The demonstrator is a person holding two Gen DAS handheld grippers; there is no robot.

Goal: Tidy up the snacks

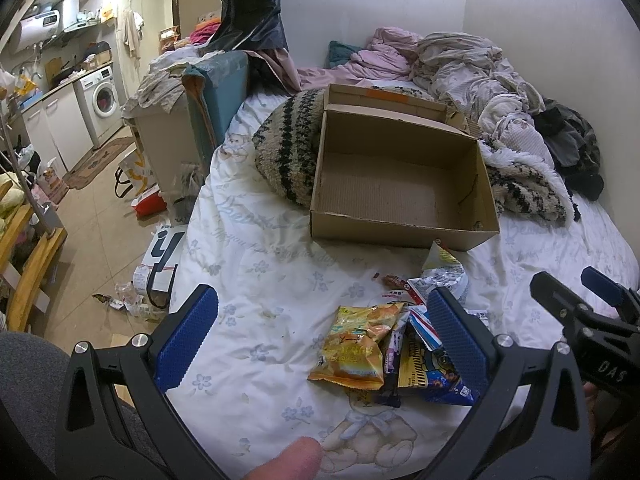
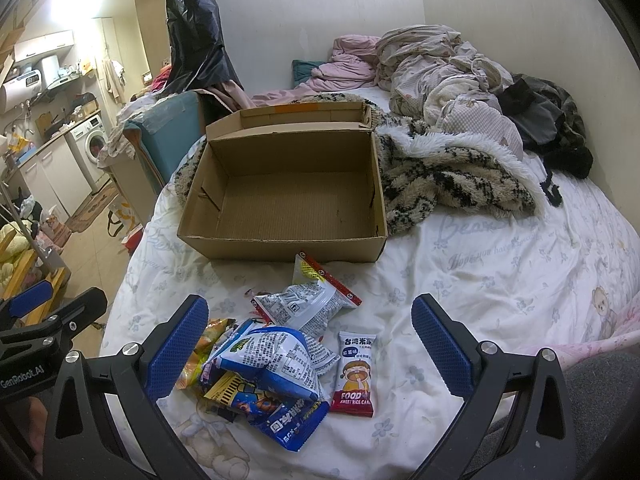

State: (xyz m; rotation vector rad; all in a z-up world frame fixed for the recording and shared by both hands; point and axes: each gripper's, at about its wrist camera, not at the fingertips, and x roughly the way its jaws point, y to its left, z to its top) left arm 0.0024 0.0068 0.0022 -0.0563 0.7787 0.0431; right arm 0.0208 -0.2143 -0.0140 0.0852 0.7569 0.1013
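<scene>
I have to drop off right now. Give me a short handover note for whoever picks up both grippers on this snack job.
Left gripper: open, empty, hovering over the left side of the snack pile.
Right gripper: open, empty, hovering over the same pile.
Cardboard box: open and empty on the bed, just beyond the pile.
Snacks, all loose on the bedsheet: yellow packet at the left, blue and white packet on top of the heap, clear white packet nearest the box, red rice cake bar lying apart at the right.
Done: nothing in the box yet.
Left: move every packet into the box.
</scene>
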